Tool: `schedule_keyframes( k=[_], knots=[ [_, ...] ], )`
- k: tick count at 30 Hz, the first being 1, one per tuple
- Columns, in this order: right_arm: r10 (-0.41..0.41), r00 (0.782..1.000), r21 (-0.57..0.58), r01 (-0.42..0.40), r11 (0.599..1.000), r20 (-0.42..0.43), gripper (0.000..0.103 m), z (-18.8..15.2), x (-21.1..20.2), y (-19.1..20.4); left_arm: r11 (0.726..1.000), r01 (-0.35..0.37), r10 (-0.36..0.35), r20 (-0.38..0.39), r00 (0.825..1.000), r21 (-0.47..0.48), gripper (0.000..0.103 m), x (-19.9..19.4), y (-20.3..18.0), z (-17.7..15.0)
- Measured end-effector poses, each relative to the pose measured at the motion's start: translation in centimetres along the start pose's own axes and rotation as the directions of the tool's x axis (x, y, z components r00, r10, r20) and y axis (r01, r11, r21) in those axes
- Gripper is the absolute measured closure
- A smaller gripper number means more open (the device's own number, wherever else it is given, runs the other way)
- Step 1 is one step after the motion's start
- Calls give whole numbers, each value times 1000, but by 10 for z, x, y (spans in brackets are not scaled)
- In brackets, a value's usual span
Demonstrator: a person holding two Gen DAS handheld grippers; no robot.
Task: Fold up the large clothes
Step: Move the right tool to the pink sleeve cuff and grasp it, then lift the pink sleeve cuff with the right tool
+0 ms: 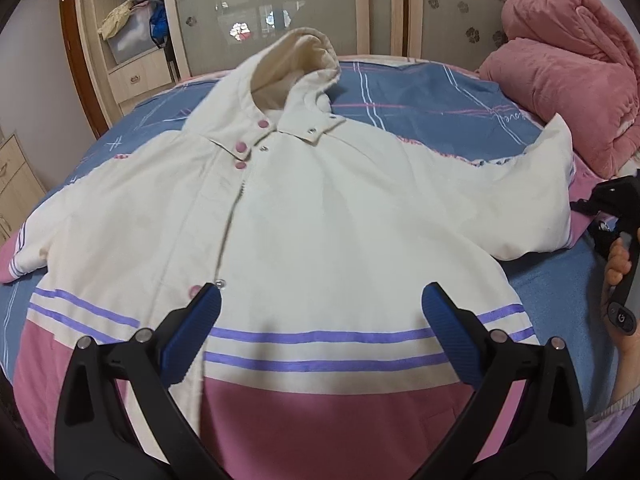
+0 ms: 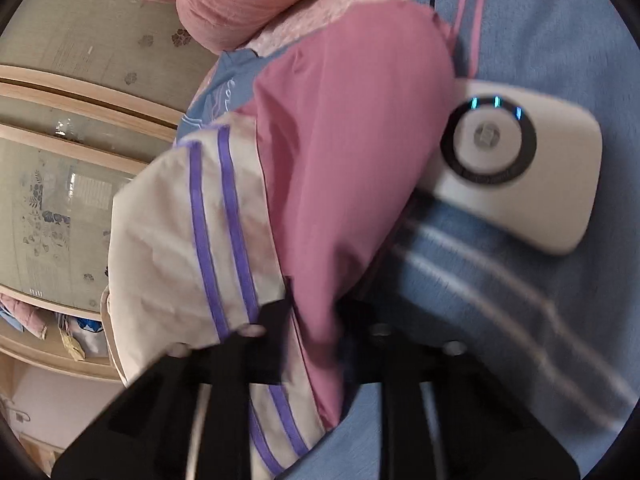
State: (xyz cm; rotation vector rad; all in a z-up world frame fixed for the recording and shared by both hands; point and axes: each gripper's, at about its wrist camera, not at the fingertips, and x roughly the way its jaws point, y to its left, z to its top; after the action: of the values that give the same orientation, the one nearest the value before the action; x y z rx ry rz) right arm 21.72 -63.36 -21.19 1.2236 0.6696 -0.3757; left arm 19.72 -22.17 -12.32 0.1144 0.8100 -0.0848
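A cream hooded jacket with pink snaps, purple stripes and a pink hem lies front up, spread across the bed. My left gripper hangs open just above its lower front, its blue pads apart over the striped band with nothing between them. In the right wrist view my right gripper is shut on the jacket's sleeve end, pink cuff and cream striped cloth bunched between the black fingers. The left wrist view shows that gripper in a hand at the far right, by the sleeve tip.
A blue plaid sheet covers the bed. A pink quilt is piled at the back right. A white device with blue lights lies on the sheet beside the sleeve. Wardrobe doors and a drawer unit stand beyond the bed.
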Motion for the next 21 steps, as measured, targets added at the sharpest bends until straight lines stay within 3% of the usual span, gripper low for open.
schedule_keyframes(
  k=[2,4,5,8,10,12,13,14,15,16,18,19,21],
  knots=[
    [-47,996,-14,48,999,82,95,1,-20,6,1000,-9,9,5,1000,21,2,2,-7,-1],
    [-90,970,-26,98,995,224,96,0,-56,17,999,-21,21,9,1000,39,2,4,-12,-1],
    [-108,952,-26,120,992,287,96,-2,-71,20,999,-25,24,12,1000,44,2,4,-13,-1],
    [-206,863,-30,247,969,461,96,-18,-110,34,999,-43,42,15,999,33,2,6,-12,-2],
    [-258,859,-34,304,952,443,95,-21,-103,34,998,-54,54,0,999,12,2,10,-9,-3],
    [-323,863,1,350,937,388,87,-19,-92,21,999,-50,50,-18,999,-8,2,14,-7,-5],
    [-321,885,24,333,943,336,65,-16,-86,12,999,-46,45,-31,998,-16,2,16,-7,-6],
    [-311,904,43,313,949,292,31,-10,-80,4,999,-42,41,-39,998,-20,2,18,-7,-6],
    [-304,911,66,298,952,279,17,-10,-78,-6,999,-36,35,-44,998,-25,2,18,-7,-6],
    [-309,903,96,294,951,298,8,-7,-81,-13,999,-31,30,-41,999,-28,2,17,-7,-6],
    [-316,889,124,291,949,332,8,-10,-89,-17,999,-26,25,-26,999,-28,2,14,-8,-6],
    [-302,893,130,274,953,333,8,-6,-91,-21,999,-27,27,-17,999,-22,2,13,-8,-6],
    [-245,921,137,212,968,302,8,4,-86,-30,999,-36,36,-16,999,-4,2,14,-9,-8]
  ],
)
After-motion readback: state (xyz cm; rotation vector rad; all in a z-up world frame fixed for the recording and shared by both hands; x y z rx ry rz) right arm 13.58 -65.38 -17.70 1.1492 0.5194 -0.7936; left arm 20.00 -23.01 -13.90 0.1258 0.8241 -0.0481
